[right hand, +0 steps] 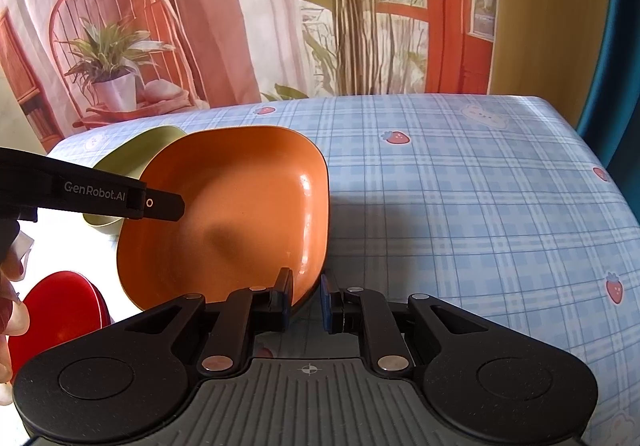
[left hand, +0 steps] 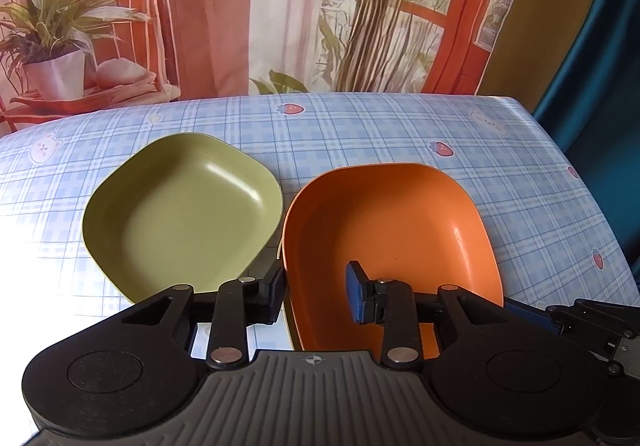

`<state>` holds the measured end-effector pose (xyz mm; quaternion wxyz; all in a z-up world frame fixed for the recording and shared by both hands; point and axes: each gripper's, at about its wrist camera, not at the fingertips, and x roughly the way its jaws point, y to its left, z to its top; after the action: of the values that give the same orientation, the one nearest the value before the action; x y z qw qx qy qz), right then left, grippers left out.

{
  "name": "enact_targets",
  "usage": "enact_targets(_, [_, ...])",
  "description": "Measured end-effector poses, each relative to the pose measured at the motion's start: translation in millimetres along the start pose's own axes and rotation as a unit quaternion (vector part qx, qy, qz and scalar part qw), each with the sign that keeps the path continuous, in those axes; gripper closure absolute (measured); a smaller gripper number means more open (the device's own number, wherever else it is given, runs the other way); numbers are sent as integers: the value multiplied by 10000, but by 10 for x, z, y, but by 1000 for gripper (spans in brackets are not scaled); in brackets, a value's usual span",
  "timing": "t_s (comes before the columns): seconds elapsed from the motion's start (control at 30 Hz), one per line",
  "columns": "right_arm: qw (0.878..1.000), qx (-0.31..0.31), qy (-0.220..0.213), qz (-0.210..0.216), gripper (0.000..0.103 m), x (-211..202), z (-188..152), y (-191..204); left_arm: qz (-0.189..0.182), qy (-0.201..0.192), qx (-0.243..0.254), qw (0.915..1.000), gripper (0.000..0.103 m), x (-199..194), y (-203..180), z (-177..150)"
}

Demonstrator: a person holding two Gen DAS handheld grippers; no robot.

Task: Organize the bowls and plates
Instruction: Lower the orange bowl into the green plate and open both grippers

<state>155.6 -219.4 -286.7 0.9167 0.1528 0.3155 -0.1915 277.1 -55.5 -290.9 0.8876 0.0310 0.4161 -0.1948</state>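
Near the lower edge of the right wrist view, the right gripper (right hand: 306,296) pinches the near rim of the orange bowl (right hand: 240,205), one finger inside the wall and one outside, the pair drawn together on it; the bowl's near side appears raised a little off the checked tablecloth (right hand: 460,205), probably so it can be carried or set down with control. In the left wrist view, the left gripper (left hand: 316,292) straddles the same bowl's (left hand: 400,221) left wall at lower centre, its fingers standing apart: the left pad lies close against the outer wall, the blue right pad clear inside the bowl, so it grips nothing. That looks like a hand-over, one gripper releasing while the other takes the load.

Just beside the orange bowl, to its left and nearly touching, sits the green bowl (left hand: 184,213), flat on the cloth at middle left. A red plate (right hand: 60,318) shows at the lower left of the right view, partly hidden, beside a person's hand (right hand: 10,286). Grouping like with like seems the aim. Beyond the table hangs a printed backdrop (left hand: 200,5).
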Motion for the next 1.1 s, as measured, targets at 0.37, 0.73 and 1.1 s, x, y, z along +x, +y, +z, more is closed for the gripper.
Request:
enact_targets(0.37, [9999,-52,-103,38,84,-67,20,34,-91,-226,-47,9997,58,-134,9,12])
enact_targets(0.73, [9990,-326,-304,74,84,-194,235,146,-129,-522,-104,9985,58,-377,92,81])
enact_targets(1.1, [9967,-661,-437,158,84,-199,488,348,119,-783,-375,9962,58,-613,455,121])
